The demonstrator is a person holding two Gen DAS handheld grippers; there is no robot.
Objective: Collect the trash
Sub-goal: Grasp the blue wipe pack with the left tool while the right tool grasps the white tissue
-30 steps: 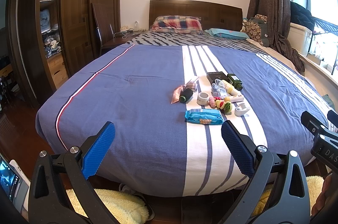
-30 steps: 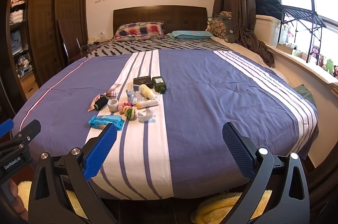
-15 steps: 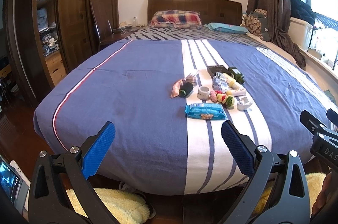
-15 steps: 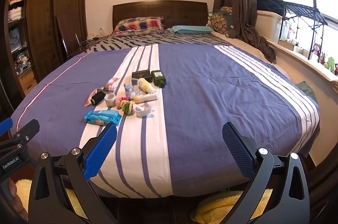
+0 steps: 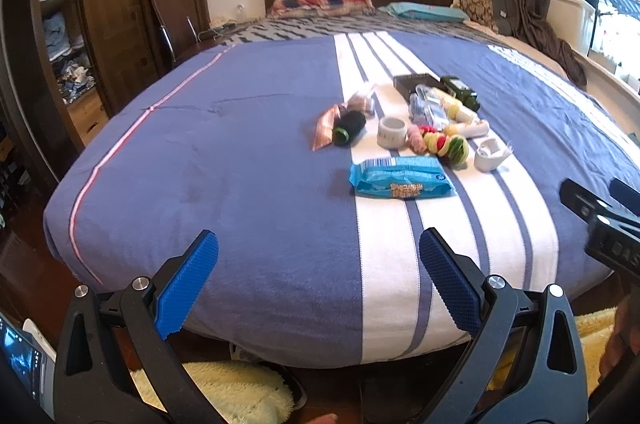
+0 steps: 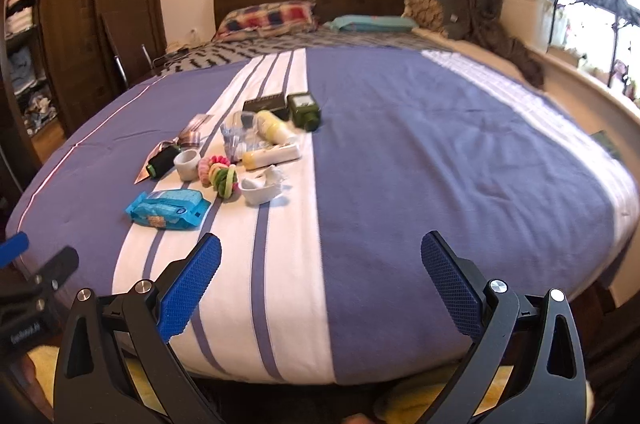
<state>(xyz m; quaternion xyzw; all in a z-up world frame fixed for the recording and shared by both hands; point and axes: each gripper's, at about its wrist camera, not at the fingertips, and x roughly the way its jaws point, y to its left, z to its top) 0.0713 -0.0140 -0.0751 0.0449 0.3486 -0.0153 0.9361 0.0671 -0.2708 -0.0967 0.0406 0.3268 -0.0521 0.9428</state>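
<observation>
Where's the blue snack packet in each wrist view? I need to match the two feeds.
Left wrist: blue snack packet right of centre, nearest item of the clutter on the bed.
Right wrist: blue snack packet left of centre, above the gripper's left finger.
Shared landmark: the white cup just beyond it, beside the colourful hair ties.

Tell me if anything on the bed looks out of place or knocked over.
Yes: a small heap of clutter sits on the bedspread's white stripes, with a green bottle lying on its side and a blue snack packet nearest the foot.
</observation>
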